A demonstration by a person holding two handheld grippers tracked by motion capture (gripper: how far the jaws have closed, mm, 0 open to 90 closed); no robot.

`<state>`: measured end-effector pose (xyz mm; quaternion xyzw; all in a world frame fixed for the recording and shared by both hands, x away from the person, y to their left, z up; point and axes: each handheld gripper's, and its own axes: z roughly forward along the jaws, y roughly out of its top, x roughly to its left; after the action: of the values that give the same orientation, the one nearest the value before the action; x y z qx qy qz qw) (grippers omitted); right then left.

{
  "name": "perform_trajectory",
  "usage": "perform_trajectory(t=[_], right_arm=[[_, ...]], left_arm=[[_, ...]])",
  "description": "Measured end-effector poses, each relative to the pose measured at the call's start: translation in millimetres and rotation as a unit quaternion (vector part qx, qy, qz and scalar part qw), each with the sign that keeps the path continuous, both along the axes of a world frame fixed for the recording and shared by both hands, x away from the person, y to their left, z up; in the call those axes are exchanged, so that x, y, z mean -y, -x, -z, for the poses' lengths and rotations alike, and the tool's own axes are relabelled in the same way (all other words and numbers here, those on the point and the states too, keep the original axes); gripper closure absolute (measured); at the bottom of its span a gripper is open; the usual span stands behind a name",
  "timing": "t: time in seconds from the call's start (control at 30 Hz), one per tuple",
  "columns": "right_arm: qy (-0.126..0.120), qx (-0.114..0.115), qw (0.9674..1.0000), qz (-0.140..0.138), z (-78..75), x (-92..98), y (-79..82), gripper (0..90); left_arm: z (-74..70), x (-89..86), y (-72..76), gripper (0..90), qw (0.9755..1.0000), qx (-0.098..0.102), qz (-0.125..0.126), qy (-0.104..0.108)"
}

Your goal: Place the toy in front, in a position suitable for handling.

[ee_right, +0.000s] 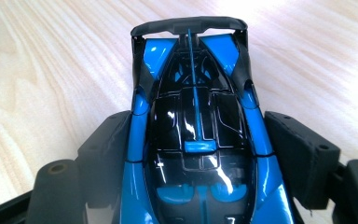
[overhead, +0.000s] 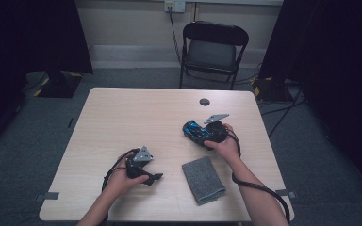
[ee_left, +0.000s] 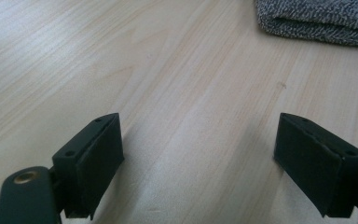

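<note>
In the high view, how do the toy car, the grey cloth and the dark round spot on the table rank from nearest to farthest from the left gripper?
From the left gripper:
1. Grey cloth, just beside it, near the table's front edge.
2. Toy car, between the right gripper's jaws.
3. Dark round spot, near the far edge.

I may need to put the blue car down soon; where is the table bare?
Bare: the whole far-left half of the table, and the strip between the left tongs and the car. Crowded: the near right, where the grey cloth lies below the right tongs.
</note>
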<state>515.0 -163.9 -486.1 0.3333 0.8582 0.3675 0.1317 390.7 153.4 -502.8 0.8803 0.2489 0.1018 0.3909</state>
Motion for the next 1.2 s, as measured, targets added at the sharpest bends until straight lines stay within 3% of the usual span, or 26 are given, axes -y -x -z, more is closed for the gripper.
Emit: perform_trajectory(t=[0.4, 0.57, 0.9, 1.2], right_arm=[[-0.035, 0.015, 0.9993, 0.007, -9.7, -11.2, 4.0, 25.5], [-0.042, 0.017, 0.9989, -0.007, -11.3, -28.0, 6.6, 25.5], [-0.030, 0.011, 0.9994, -0.012, -4.7, -55.2, 12.6, 25.4], [-0.018, 0.005, 0.9998, -0.005, 2.9, -57.8, 14.2, 25.4]], left_arm=[[-0.1, 0.0, 0.0, 14.9, 1.0000, 0.000, 0.000, 0.000], [0.0, 0.0, 0.0, 14.9, 1.0000, 0.000, 0.000, 0.000], [0.0, 0.0, 0.0, 14.9, 1.0000, 0.000, 0.000, 0.000], [0.0, 0.0, 0.1, 14.9, 1.0000, -0.001, 0.000, 0.000]])
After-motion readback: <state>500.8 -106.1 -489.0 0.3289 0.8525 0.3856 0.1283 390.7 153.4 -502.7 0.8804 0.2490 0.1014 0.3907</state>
